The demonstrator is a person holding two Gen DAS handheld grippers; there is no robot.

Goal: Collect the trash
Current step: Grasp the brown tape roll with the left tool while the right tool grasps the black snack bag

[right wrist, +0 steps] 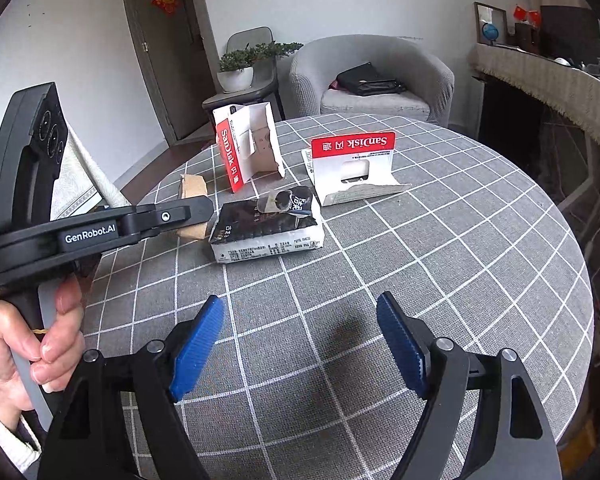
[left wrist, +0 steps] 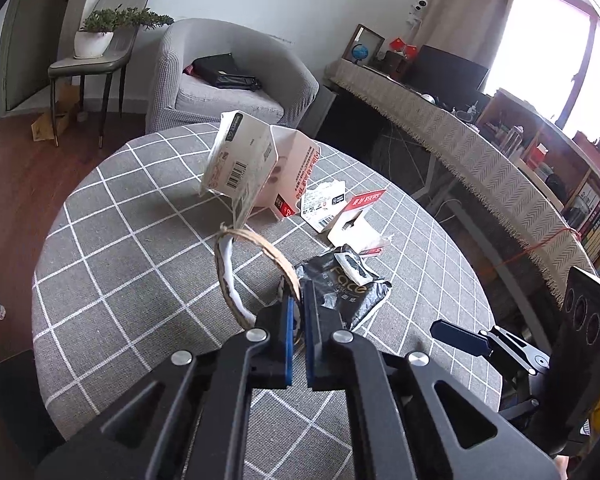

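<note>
On the round table with the grey checked cloth [left wrist: 148, 216], my left gripper [left wrist: 299, 296] is shut on a brown cardboard ring [left wrist: 260, 256], which sticks out ahead of its blue pads. From the right wrist view the left gripper [right wrist: 206, 206] crosses in from the left and hides part of the ring [right wrist: 192, 190]. Behind the ring stands an opened SanDisk package [left wrist: 252, 168] [right wrist: 248, 144]. A torn SanDisk card [left wrist: 340, 208] [right wrist: 352, 168] and a black wrapper [left wrist: 348, 284] [right wrist: 268, 224] lie near it. My right gripper [right wrist: 300, 328] hangs open over bare cloth, holding nothing.
A grey armchair [right wrist: 380, 80] with a black bag stands behind the table. A chair holding a potted plant [right wrist: 240, 68] is beside it. A long cloth-covered desk [left wrist: 460, 136] runs along the right. A person's hand [right wrist: 40, 340] grips the left gripper's handle.
</note>
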